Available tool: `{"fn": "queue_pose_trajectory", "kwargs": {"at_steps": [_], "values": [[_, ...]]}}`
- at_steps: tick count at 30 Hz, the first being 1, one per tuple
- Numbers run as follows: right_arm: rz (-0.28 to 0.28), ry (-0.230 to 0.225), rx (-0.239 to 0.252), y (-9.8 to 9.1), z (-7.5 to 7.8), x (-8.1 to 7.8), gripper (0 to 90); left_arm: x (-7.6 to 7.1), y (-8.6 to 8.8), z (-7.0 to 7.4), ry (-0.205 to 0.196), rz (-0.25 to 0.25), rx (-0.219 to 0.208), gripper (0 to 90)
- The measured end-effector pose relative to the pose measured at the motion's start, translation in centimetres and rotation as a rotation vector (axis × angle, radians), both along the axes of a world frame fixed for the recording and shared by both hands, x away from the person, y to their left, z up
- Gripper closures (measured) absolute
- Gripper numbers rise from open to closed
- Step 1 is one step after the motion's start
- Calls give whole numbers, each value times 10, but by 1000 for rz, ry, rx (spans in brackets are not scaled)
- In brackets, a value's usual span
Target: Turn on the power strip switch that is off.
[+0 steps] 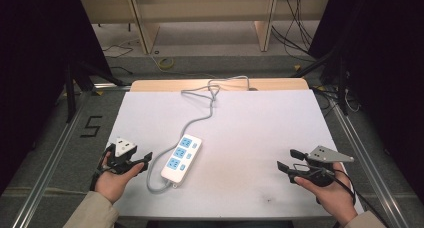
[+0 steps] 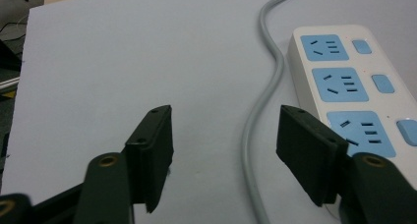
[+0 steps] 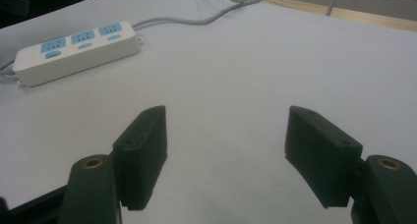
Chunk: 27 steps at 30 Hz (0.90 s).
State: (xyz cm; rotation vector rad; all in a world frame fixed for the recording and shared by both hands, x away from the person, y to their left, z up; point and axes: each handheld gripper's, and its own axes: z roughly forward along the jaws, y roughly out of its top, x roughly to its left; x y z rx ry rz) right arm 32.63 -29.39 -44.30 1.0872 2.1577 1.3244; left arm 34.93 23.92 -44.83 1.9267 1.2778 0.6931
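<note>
A: Which parts are cut off?

B: In the left gripper view, the white three-socket power strip with blue faces (image 2: 344, 81) runs past the right edge, and its nearest socket is partly hidden behind the right jaw. Its grey round cable (image 2: 263, 101) leaves the frame at top and bottom.

A: And from above?

B: The cable's far end drops behind the pale wooden table's (image 1: 150, 84) back edge — its plug is out of sight. The small dark marks on the white table sheet (image 1: 250, 123) are too small to identify.
</note>
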Motion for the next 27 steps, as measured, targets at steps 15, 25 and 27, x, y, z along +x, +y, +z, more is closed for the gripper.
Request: {"fn": "queue_pose_trajectory", "kwargs": {"at_steps": [15,25,27], "values": [[-2,-5,-1,1,1,0,330,-3,-4,13,0,-8,-5,896],[-3,-4,-5,1,1,0,330,-1,-20,17,33,-49,-34,897],[-4,-4,-4,2,1,0,330,-1,-24,17,36,-64,-35,896]]}}
